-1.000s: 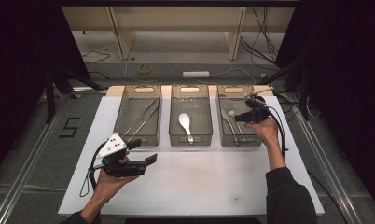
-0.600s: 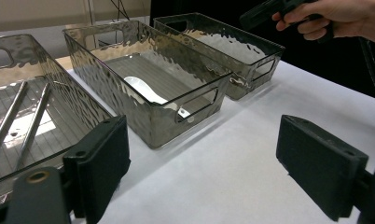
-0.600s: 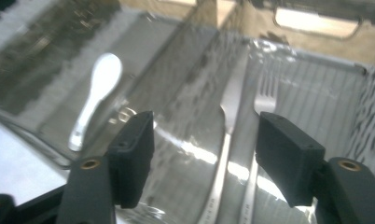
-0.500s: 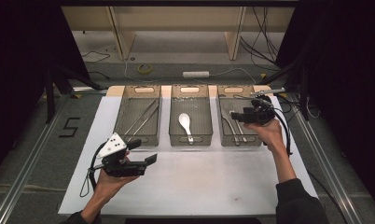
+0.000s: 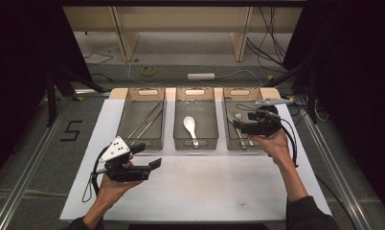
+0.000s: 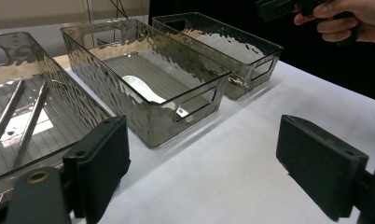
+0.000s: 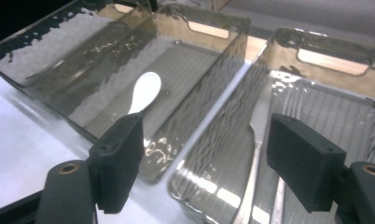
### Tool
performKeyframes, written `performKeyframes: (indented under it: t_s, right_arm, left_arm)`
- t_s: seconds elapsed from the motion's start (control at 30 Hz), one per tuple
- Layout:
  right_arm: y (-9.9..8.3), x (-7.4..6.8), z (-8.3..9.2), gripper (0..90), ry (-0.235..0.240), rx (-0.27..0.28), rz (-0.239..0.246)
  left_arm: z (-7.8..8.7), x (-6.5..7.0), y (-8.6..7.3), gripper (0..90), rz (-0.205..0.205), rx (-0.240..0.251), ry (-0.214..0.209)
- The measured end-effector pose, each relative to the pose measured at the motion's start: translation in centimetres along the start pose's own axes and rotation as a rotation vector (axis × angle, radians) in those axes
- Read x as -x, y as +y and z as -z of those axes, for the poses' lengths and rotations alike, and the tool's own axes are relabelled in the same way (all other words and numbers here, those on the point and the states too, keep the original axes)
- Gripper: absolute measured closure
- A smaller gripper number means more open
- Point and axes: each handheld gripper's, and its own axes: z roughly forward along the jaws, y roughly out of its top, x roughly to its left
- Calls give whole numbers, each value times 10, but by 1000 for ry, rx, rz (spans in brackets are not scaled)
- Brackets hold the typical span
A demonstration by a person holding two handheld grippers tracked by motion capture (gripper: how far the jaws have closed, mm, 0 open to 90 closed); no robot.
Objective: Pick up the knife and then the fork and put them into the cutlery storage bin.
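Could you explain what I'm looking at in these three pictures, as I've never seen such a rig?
A person stands at a table with a hand-held two-jaw gripper in each hand. The high view looks down from above; the other two views come from cameras riding on the grippers, looking along their black jaws. Three clear bins sit in a row: the left bin holds chopsticks, the middle bin a white spoon, the right bin metal cutlery. The left gripper is open and empty. The right gripper, over the right bin, has just been opening, nothing between its jaws.
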Motion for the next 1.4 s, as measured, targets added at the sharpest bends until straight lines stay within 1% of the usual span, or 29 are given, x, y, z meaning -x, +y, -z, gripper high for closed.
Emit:
performKeyframes:
  t_s: [0.17, 0.27, 0.37, 0.47, 0.63, 0.73, 0.83, 1.0, 1.13, 1.23, 1.33, 1.4]
  right_arm:
    - [-3, -14, 9, 274, 12, 34, 23]
    - [-8, -24, 11, 264, 24, 53, 44]
    - [-12, -33, 12, 248, 43, 69, 55]
    - [-15, -40, 14, 238, 67, 81, 63]
    - [-21, -51, 17, 219, 83, 90, 82]
    - [-26, -53, 18, 211, 91, 102, 85]
    - [-32, -55, 19, 206, 91, 98, 75]
    - [-42, -57, 20, 203, 105, 107, 69]
    - [-53, -59, 25, 203, 112, 128, 61]
    - [-60, -59, 29, 201, 123, 140, 53]
    - [-67, -58, 33, 200, 124, 154, 49]
    - [-71, -58, 36, 200, 128, 155, 39]
  left_arm:
    - [0, 0, 0, 168, 3, 0, -2]
    - [-1, 0, 0, 168, 5, -1, -6]
    - [0, 0, 0, 168, 4, -1, -7]
    - [0, 0, 0, 168, 7, -1, -9]
    - [0, 0, 0, 168, 7, 0, -12]
    - [0, 0, 0, 167, 4, 0, -13]
    - [0, 0, 0, 168, 5, 0, -13]
    - [0, 0, 0, 168, 4, -1, -15]
    - [0, 1, 0, 168, 5, 0, -17]
    - [0, 1, 0, 167, 2, -4, -18]
    - [0, 1, 0, 167, 1, -4, -20]
    - [0, 1, 0, 168, 1, -5, -20]
